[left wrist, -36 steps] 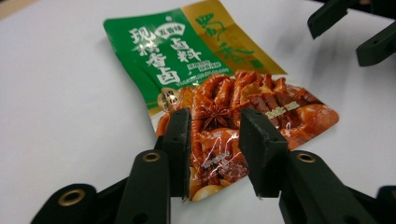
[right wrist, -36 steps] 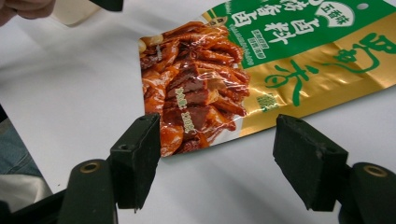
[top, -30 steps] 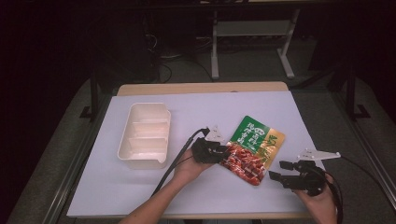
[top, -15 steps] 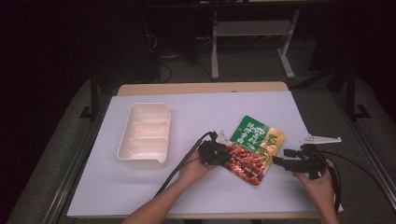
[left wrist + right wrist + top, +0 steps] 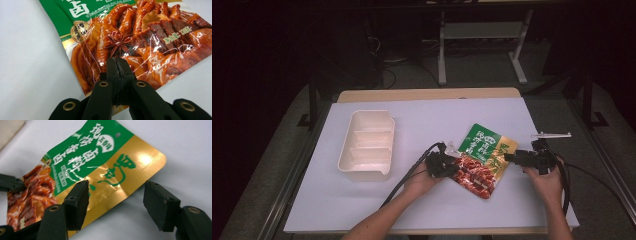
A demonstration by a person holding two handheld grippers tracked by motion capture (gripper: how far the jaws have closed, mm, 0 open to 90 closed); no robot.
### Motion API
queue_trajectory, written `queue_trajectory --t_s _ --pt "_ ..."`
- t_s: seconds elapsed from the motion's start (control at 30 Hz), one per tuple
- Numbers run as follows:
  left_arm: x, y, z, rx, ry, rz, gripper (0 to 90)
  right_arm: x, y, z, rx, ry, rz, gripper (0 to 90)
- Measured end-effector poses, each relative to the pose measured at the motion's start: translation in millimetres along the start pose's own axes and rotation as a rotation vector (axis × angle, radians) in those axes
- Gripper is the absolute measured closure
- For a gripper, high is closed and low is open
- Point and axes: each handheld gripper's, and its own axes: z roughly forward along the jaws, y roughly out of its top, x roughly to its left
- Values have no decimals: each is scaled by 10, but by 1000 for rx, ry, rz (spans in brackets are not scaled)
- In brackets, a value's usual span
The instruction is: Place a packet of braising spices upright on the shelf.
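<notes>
A snack packet (image 5: 484, 150), green and gold with a picture of braised meat, lies on the white table (image 5: 437, 120). My left gripper (image 5: 453, 168) is at the packet's near left edge. In the left gripper view its jaws have just closed and are shut (image 5: 118, 65) on the edge of the packet (image 5: 140, 37). My right gripper (image 5: 508, 157) is at the packet's right side. Its jaws (image 5: 116, 186) stand open and have just been closing a little, with the gold edge of the packet (image 5: 100, 162) reaching between them, untouched by the pads.
A cream tray (image 5: 343, 160) with three compartments stands to the left of the packet. Cables trail from both grippers toward the table's near edge. Bare white tabletop lies behind and in front of the packet.
My right hand has moved left, from the table's right part up to the packet's right edge. My left gripper has stayed at the packet's left edge and its jaws have come together.
</notes>
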Motion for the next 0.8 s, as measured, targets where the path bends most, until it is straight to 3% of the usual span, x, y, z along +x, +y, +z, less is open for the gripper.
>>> queue_trajectory --t_s 0.07,0.33,0.37,0.43,0.8 --pt "-3 0 0 1 3 0 891 -26 -2 17 0 11 22 381" --pt "3 -8 3 -9 -3 -14 891 -26 1 41 -14 11 24 428" --pt "-2 -9 3 -10 1 -13 890 -37 3 21 -20 -10 31 428" --pt "-8 -11 4 -11 6 -8 891 -85 -6 -19 -44 16 64 437" --pt "-38 -22 4 -19 26 -11 891 -84 -1 -13 -33 -14 49 479"
